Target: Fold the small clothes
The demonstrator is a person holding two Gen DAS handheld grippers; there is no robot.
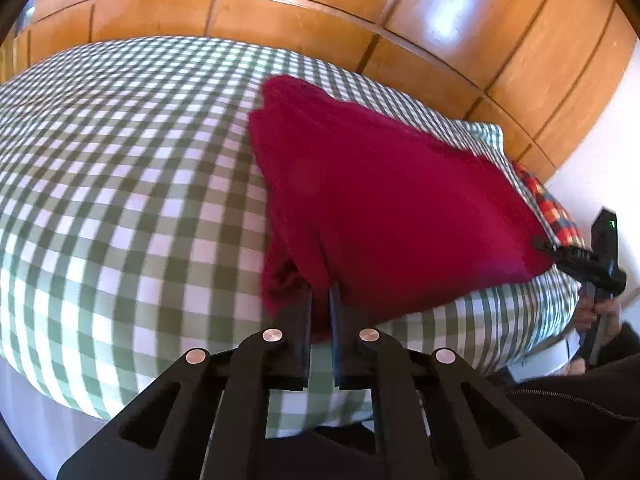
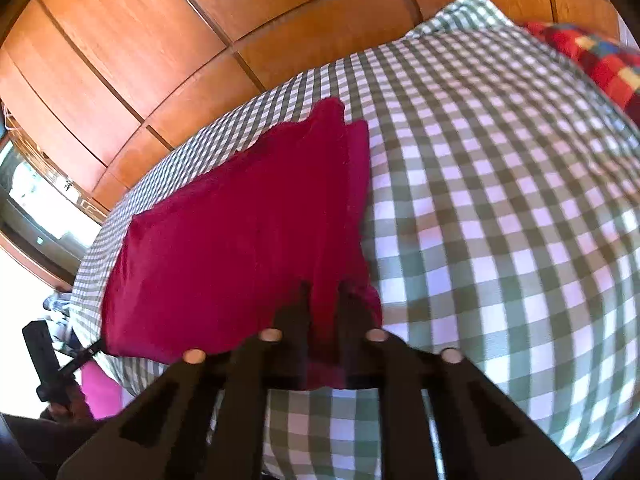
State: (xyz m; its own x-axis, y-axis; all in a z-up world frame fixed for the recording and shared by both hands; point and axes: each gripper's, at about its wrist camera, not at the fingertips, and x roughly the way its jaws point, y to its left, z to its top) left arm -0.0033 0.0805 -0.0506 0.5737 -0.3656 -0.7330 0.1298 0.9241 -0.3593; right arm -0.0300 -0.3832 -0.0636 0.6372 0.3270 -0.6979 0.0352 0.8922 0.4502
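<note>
Left wrist view: my left tongs (image 1: 322,300) pinch red garment (image 1: 384,208) corner; my right tongs (image 2: 324,300) clamp opposite corner, garment over checkered bed (image 1: 120,200).

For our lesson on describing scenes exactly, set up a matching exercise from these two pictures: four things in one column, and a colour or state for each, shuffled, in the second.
Things:
1. cloth
2. bed cover
3. wardrobe doors
4. left gripper

Colours or states:
A. glossy brown wood
B. green and white checks
C. shut on a corner of fabric
D. plain dark red

Pairs: 1-D, 2-B, 3-A, 4-C
</note>
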